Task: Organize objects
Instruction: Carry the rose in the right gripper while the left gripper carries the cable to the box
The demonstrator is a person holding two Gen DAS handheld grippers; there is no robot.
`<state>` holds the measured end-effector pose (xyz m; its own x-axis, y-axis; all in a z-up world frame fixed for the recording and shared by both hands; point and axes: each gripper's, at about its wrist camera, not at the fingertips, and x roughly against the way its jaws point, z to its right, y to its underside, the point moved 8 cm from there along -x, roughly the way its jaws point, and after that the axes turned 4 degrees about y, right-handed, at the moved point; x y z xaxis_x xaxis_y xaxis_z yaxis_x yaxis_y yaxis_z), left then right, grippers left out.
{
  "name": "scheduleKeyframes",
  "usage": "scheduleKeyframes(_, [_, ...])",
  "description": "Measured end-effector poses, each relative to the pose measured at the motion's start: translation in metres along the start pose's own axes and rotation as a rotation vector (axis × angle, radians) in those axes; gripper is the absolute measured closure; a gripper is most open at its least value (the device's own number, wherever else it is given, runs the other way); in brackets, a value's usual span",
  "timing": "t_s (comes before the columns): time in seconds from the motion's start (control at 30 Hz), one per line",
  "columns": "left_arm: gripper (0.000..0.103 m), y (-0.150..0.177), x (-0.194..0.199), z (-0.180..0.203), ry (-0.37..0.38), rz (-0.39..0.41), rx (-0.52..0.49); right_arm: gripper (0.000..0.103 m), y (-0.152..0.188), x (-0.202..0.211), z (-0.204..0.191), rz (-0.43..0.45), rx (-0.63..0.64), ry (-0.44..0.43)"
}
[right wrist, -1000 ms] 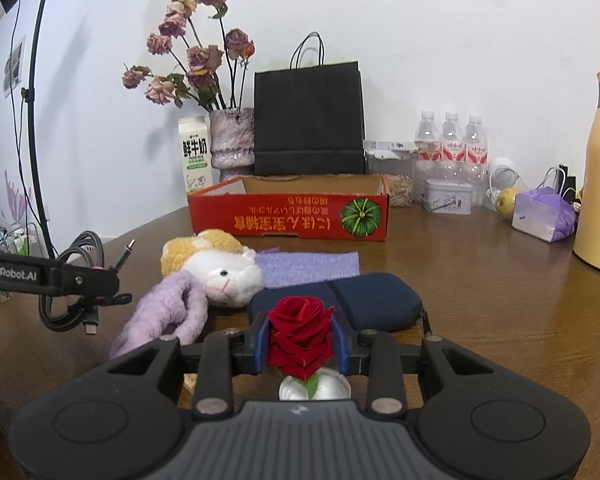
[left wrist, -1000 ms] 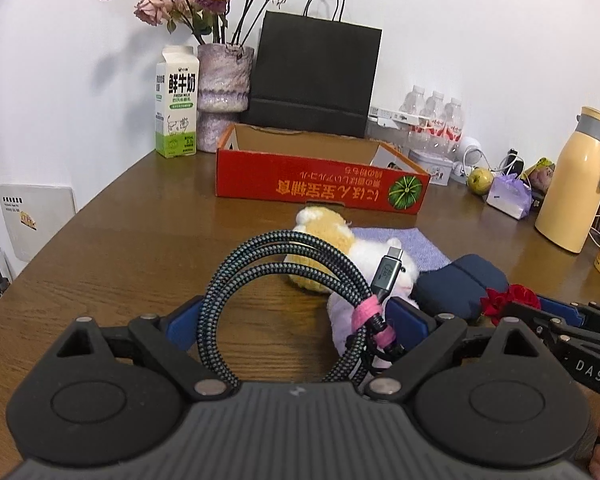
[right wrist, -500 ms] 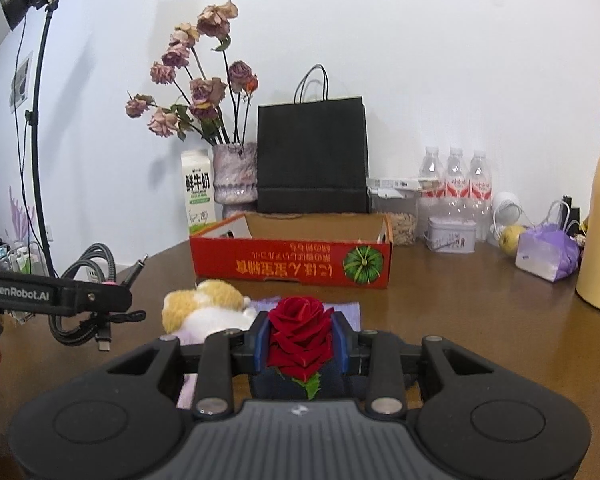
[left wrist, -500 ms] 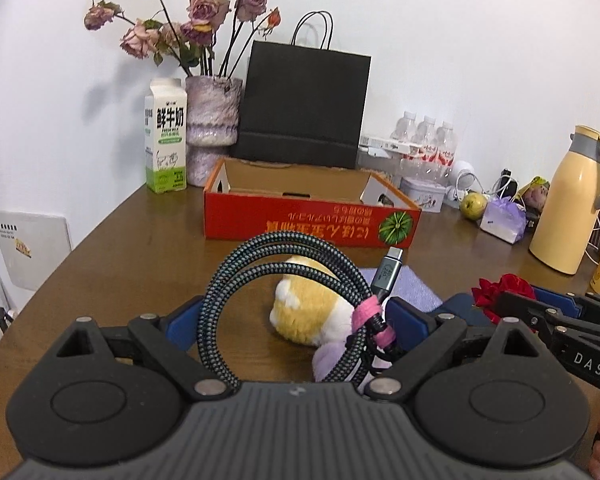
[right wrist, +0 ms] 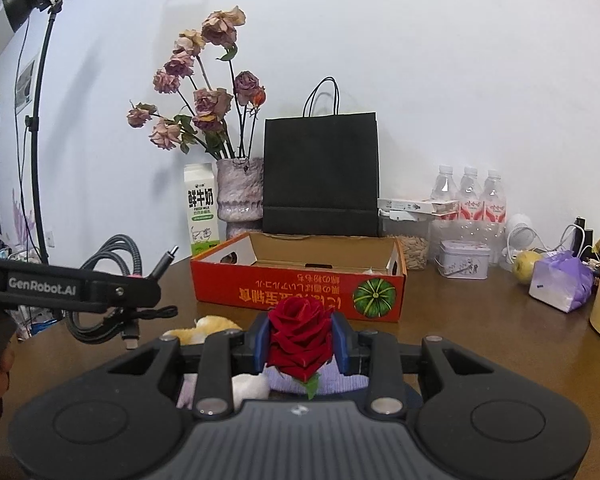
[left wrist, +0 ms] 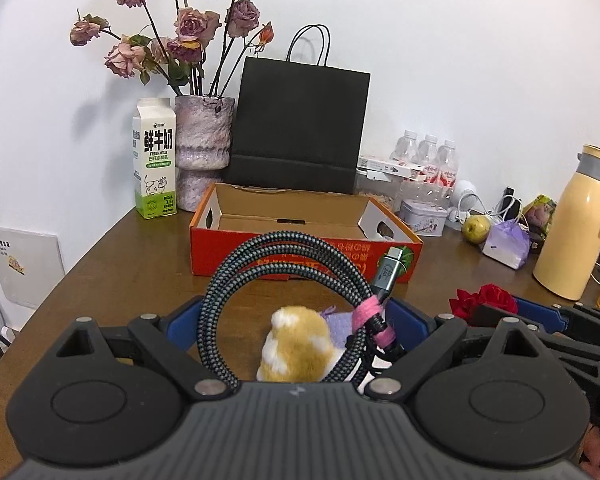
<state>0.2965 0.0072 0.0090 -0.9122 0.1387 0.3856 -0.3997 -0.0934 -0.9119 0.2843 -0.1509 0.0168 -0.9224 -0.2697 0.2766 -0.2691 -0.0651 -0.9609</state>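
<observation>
The left tool (left wrist: 296,320) holds a coiled braided cable (left wrist: 284,272) between its blue pads, the coil standing upright with its pink tie (left wrist: 370,316) against the right-hand pad and the metal plug (left wrist: 388,270) pointing up. The right tool (right wrist: 300,338) is clamped narrowly on a red rose (right wrist: 300,334), its pads pressing the bloom from both sides, a green leaf hanging below. Both tools are raised clear of the tabletop (right wrist: 480,320). Ahead of each tool sits an open red cardboard box (left wrist: 304,240), its visible interior bare, print upside down on the near wall. Below the left tool lies a yellow-and-white plush toy (left wrist: 296,344) on a purple cloth (left wrist: 340,324). Beyond the box stand a black paper bag (right wrist: 320,176), a vase of dried roses (right wrist: 240,196) and a milk carton (right wrist: 202,210). To the right of the right tool lie a tin (right wrist: 464,258), water bottles (right wrist: 468,196) and a purple pouch (right wrist: 562,282).
</observation>
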Motion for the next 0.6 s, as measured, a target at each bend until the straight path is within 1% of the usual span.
scheduleKeyframes(0.27, [0.007, -0.021, -0.024, -0.003, -0.009, 0.014, 0.011, 0.072, -0.024, -0.027, 0.001, 0.018, 0.014, 0.009])
scheduleKeyframes(0.6, [0.007, -0.045, -0.052, -0.002, -0.014, 0.034, 0.020, 0.072, -0.041, -0.063, 0.010, 0.001, 0.000, 0.001])
